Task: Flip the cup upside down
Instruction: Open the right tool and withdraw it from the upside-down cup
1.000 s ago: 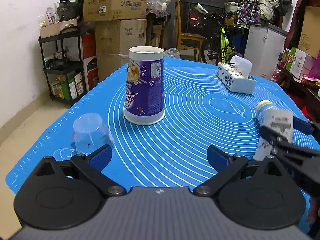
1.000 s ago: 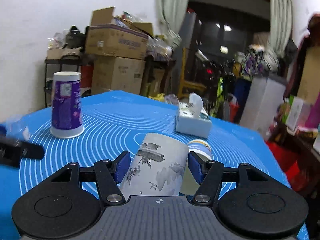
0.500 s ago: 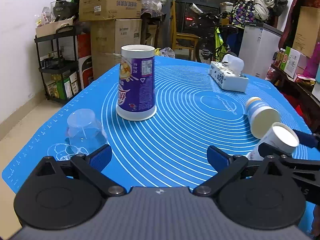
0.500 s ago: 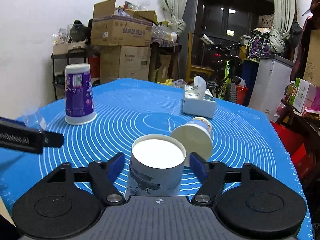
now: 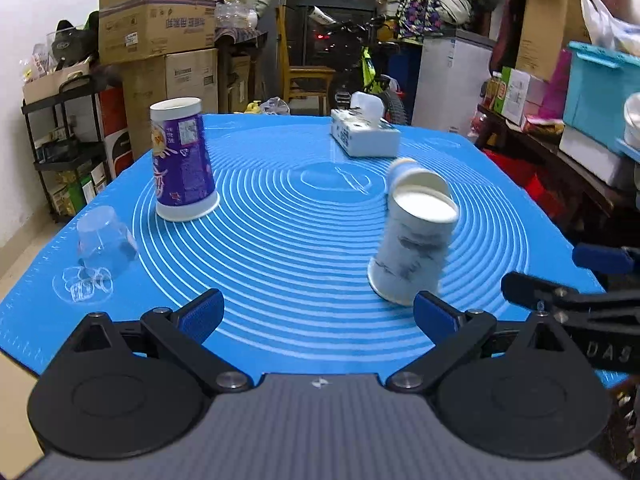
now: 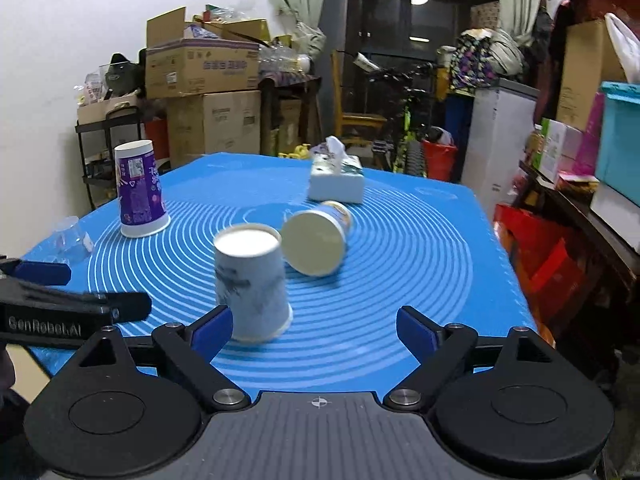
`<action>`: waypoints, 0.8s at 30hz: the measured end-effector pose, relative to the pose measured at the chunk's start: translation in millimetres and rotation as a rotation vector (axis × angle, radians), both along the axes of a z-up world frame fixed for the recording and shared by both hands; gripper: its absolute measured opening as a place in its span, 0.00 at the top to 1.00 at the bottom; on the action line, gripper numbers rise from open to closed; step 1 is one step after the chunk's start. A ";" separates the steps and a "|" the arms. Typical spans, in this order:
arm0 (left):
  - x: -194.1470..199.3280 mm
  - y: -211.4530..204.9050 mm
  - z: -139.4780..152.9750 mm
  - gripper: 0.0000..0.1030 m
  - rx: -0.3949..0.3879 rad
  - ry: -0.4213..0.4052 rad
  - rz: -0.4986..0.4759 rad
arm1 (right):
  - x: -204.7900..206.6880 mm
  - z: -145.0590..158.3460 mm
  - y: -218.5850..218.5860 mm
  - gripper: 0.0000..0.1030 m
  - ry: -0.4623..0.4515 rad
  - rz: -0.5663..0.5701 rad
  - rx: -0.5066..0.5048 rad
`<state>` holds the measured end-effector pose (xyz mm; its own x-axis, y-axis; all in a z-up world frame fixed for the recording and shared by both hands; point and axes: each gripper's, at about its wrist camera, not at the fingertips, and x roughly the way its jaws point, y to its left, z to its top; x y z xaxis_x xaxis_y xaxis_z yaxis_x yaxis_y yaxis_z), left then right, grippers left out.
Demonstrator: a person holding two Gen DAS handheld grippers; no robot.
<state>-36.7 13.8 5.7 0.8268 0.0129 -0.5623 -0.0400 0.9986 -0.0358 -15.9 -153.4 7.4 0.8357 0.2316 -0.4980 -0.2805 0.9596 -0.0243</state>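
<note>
A white paper cup with grey ink prints (image 6: 250, 284) stands upside down on the blue mat (image 6: 400, 264), slightly tilted and motion-blurred; it also shows in the left wrist view (image 5: 414, 246). My right gripper (image 6: 314, 326) is open and empty, with the cup just ahead of its left finger. My left gripper (image 5: 318, 314) is open and empty, low over the mat's near edge. A cream cup with a blue band (image 6: 318, 240) lies on its side behind the white one. A tall purple cup (image 5: 182, 164) stands upside down at the left.
A clear plastic cup (image 5: 106, 242) stands upside down near the mat's left edge. A tissue box (image 5: 364, 136) sits at the back. Cardboard boxes (image 5: 156, 28), a shelf rack (image 5: 60, 148) and a freezer (image 5: 452, 80) surround the table.
My right gripper has opened and let go of the white printed cup, which now stands bottom-up on the mat. The gripper has pulled back from it. The left gripper shifted slightly.
</note>
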 end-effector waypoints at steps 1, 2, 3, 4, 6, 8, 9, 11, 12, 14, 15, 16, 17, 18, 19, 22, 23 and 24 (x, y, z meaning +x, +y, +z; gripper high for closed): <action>-2.0 -4.1 -1.1 0.03 0.002 0.005 -0.008 | -2.3 -0.4 -4.2 0.13 0.007 -0.011 0.010; -3.6 -6.0 -1.9 0.03 -0.001 0.011 -0.015 | -4.5 -1.1 -9.5 0.13 0.016 -0.022 0.025; -4.4 -8.2 -2.9 0.03 -0.007 0.017 -0.024 | -6.1 -2.1 -14.4 0.13 0.028 -0.033 0.041; -4.8 -10.1 -4.0 0.03 -0.008 0.022 -0.027 | -6.9 -2.8 -18.7 0.13 0.041 -0.041 0.054; -5.6 -13.1 -6.2 0.03 0.004 0.028 -0.024 | -7.8 -4.9 -25.1 0.13 0.059 -0.051 0.066; -5.5 -15.6 -8.4 0.03 0.026 0.031 -0.018 | -9.3 -6.2 -28.6 0.13 0.062 -0.057 0.063; -5.2 -15.8 -8.9 0.03 0.030 0.032 -0.013 | -10.3 -6.8 -30.5 0.13 0.062 -0.059 0.062; -5.6 -14.5 -9.0 0.03 0.024 0.027 -0.011 | -11.6 -7.4 -33.7 0.13 0.066 -0.062 0.070; -5.8 -14.2 -9.0 0.03 0.025 0.024 -0.008 | -12.1 -7.8 -35.1 0.13 0.071 -0.063 0.075; -6.2 -14.7 -9.5 0.03 0.034 0.022 -0.004 | -12.3 -8.9 -37.7 0.13 0.079 -0.064 0.085; -6.8 -15.8 -9.8 0.03 0.037 0.023 -0.006 | -12.7 -9.4 -38.4 0.13 0.079 -0.065 0.085; -6.8 -16.4 -10.2 0.03 0.041 0.024 -0.008 | -13.0 -9.7 -38.5 0.13 0.079 -0.067 0.084; -7.1 -17.6 -10.1 0.03 0.045 0.024 -0.006 | -13.3 -10.3 -39.7 0.13 0.080 -0.069 0.083; -7.3 -18.2 -10.2 0.03 0.050 0.023 -0.003 | -14.0 -10.7 -40.2 0.13 0.081 -0.071 0.083; -7.3 -18.5 -10.4 0.03 0.052 0.024 -0.002 | -13.9 -11.0 -41.2 0.13 0.083 -0.073 0.084; -7.0 -19.0 -10.7 0.03 0.050 0.030 -0.004 | -13.6 -11.0 -44.3 0.13 0.084 -0.080 0.091; -7.1 -19.4 -11.1 0.03 0.046 0.032 -0.010 | -13.3 -11.0 -45.4 0.13 0.084 -0.082 0.095; -6.9 -19.5 -11.2 0.03 0.045 0.033 -0.014 | -12.8 -11.4 -46.2 0.13 0.085 -0.084 0.098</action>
